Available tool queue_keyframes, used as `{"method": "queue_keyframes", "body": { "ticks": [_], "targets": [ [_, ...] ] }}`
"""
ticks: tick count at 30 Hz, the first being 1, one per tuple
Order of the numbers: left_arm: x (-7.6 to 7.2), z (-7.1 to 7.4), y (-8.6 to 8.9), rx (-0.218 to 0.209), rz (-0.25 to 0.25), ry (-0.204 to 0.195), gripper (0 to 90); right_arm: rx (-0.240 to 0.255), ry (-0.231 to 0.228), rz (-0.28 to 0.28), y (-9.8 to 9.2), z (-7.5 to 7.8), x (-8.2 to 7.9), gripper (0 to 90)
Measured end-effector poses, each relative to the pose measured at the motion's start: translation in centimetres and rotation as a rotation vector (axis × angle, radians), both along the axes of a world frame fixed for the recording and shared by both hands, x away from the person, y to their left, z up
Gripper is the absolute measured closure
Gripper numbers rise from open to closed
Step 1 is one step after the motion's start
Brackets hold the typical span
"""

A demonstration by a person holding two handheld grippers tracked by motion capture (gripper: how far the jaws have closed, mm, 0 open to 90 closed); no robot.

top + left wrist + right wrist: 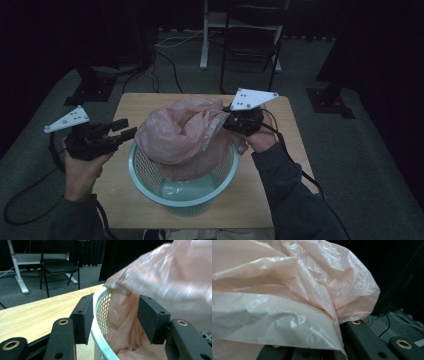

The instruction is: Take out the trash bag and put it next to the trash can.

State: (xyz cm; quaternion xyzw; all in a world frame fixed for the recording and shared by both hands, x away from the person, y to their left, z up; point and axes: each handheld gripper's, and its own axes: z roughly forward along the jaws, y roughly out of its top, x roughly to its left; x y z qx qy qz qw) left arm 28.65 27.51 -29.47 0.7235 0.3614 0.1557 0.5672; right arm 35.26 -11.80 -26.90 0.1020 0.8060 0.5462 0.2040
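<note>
One pale blue-green mesh basket (150,181) stands near the front edge of the one wooden table (280,195), and one pink plastic bag (182,132) billows up out of it, its lower part hanging down inside the mesh wall. The right gripper (231,121), held in the person's right hand at the far right side of the basket, has its fingers closed on a gathered edge of the bag; in the right gripper view the crumpled film drapes over the fingers and hides their tips. The left gripper (125,131), in the left hand at the basket's left side, has its two fingers (83,317) spread apart: in the left gripper view they straddle the basket's white-looking rim, one outside the mesh wall and one over the bag inside, neither clearly pressing on it. Behind the table, on the grey carpet, stands one black folding chair (250,42).
</note>
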Motion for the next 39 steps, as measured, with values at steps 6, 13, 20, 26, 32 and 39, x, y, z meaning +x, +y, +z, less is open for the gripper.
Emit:
{"method": "queue_keyframes", "body": {
  "ticks": [6,13,20,26,32,39],
  "targets": [
    [0.1,-0.2,-0.2,0.021,0.002,0.006,47.3,0.057,-0.052,-0.016,-1.4,2.3,-0.8,87.7],
    [0.3,-0.5,-0.5,0.048,0.005,0.019,47.0,0.091,-0.095,-0.021,-2.8,4.3,-1.8,87.6],
    [0.7,-1.2,-0.9,0.091,0.017,0.057,46.2,0.112,-0.085,-0.001,-3.9,4.6,-2.3,87.0],
    [1.1,-1.7,-1.4,0.119,0.014,0.075,45.0,0.111,-0.098,0.005,-4.7,4.7,-3.2,86.6],
    [1.3,-1.9,-1.6,0.134,0.013,0.078,44.8,0.122,-0.110,0.002,-5.7,5.4,-3.8,86.5],
    [1.5,-2.2,-1.6,0.135,0.021,0.083,44.8,0.137,-0.124,-0.001,-6.7,6.1,-4.2,86.2]
  ]
}}
